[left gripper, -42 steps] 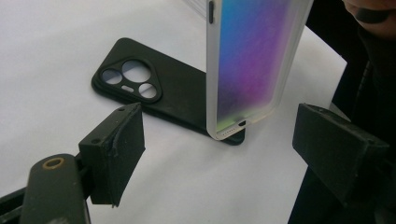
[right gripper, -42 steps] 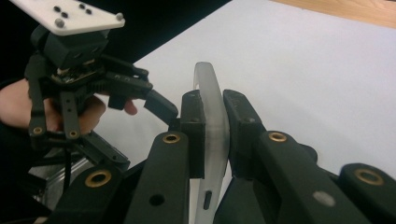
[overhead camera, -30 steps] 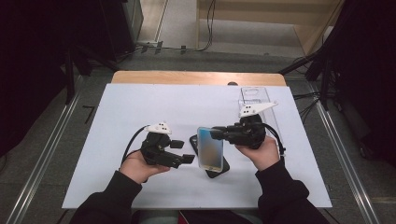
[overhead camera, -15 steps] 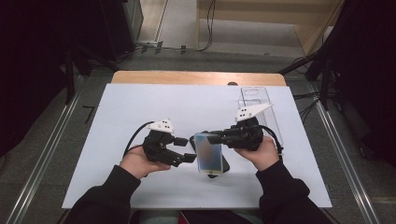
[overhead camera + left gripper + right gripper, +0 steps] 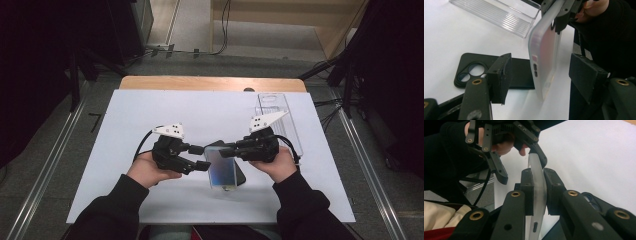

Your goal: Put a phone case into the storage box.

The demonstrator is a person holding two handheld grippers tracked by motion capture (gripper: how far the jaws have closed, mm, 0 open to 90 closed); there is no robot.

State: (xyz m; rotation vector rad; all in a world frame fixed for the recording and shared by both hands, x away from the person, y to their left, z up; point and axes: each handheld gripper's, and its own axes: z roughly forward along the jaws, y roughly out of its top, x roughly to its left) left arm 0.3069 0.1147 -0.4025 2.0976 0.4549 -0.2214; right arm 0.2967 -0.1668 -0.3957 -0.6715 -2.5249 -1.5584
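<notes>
The translucent phone case [image 5: 221,171] is held on edge above the white surface [image 5: 125,125], near its front middle, between the two hands. It is clamped by the right tongs [image 5: 223,150], whose two black pads are pressed flat on both faces of the case, as is seen in the right gripper view [image 5: 538,192]. The left tongs [image 5: 202,157] are spread wide, and the case is placed in the gap between their pads; in the left gripper view [image 5: 546,80] the left pad is seen clearly apart from the case [image 5: 545,57], while for the other pad it cannot be told if the case is touched. Under the held case, a black phone case [image 5: 499,71] is laid flat on the surface, with its camera holes turned up. A clear plastic box [image 5: 276,117] is placed farther back on the right side of the surface, well apart from the tongs.
</notes>
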